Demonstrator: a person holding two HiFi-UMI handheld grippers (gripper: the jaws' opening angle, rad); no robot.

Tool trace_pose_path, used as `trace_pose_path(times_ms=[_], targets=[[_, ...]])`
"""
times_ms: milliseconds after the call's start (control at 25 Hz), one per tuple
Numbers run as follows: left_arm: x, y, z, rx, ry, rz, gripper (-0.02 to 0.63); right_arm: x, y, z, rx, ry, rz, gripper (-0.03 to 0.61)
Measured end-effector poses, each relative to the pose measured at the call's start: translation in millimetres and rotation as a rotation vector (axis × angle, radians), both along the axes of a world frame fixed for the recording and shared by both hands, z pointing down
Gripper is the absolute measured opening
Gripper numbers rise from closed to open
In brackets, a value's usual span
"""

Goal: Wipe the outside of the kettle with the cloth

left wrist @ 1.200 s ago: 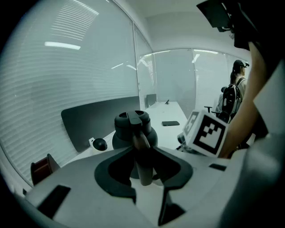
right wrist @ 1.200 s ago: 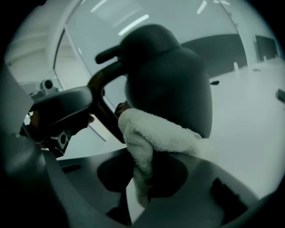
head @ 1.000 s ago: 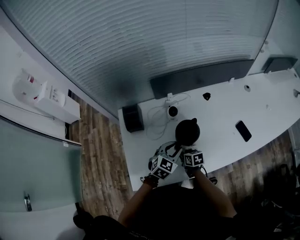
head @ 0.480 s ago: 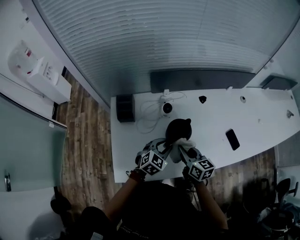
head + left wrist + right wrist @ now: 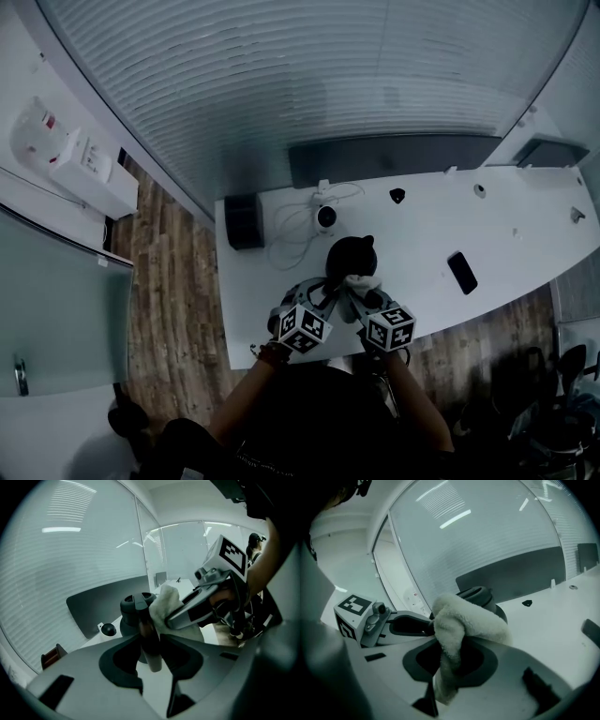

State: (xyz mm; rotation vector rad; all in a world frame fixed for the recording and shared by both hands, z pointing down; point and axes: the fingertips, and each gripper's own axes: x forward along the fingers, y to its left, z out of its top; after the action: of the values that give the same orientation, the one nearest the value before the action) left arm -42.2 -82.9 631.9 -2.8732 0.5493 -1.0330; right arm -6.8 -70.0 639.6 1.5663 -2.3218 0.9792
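Note:
A black kettle (image 5: 352, 255) stands near the front edge of the white table (image 5: 525, 225). My left gripper (image 5: 150, 644) is shut on the kettle's handle (image 5: 149, 637), just below the lid (image 5: 136, 603). The right gripper (image 5: 450, 658) is shut on a white fluffy cloth (image 5: 461, 623), which is bunched against the kettle's (image 5: 483, 598) near side. In the head view the cloth (image 5: 362, 281) sits between the two marker cubes and the kettle. Most of the kettle's body is hidden behind the cloth and the grippers.
A black phone (image 5: 460, 272) lies to the right of the kettle. Behind the kettle are a small round camera (image 5: 325, 217) with a white cable and a black box (image 5: 243, 222). A dark panel (image 5: 394, 159) runs along the table's back edge. Wooden floor shows at the left.
The cloth has come into sight against the kettle's near side, and the right gripper has shifted in towards the kettle. The left gripper stays on the handle. The head view has shifted.

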Motion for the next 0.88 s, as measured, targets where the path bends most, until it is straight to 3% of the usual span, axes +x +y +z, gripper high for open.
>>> trace_pose_path(times_ms=[200,320,600,760,880], targets=[[-3,0,1,0.007,-0.012,0.003,0.130,-7,8,21,-0.097,-0.008,0.031,0.064],[-4,-1,1,0.012,-0.010,-0.010,0.131,0,15,66,-0.223,0.005,0.072,0.064],[0,3,1,0.004,-0.010,-0.030,0.130,16,17,143,-0.389,0.036,0.085,0.064],[1,0,1,0.010,-0.038,-0.037,0.130,16,20,139,-0.338,0.021,0.043,0.065],[-3,-2,2,0.013,-0.054,-0.020,0.130,10,33,90,-0.185,-0.024,0.067,0.064]])
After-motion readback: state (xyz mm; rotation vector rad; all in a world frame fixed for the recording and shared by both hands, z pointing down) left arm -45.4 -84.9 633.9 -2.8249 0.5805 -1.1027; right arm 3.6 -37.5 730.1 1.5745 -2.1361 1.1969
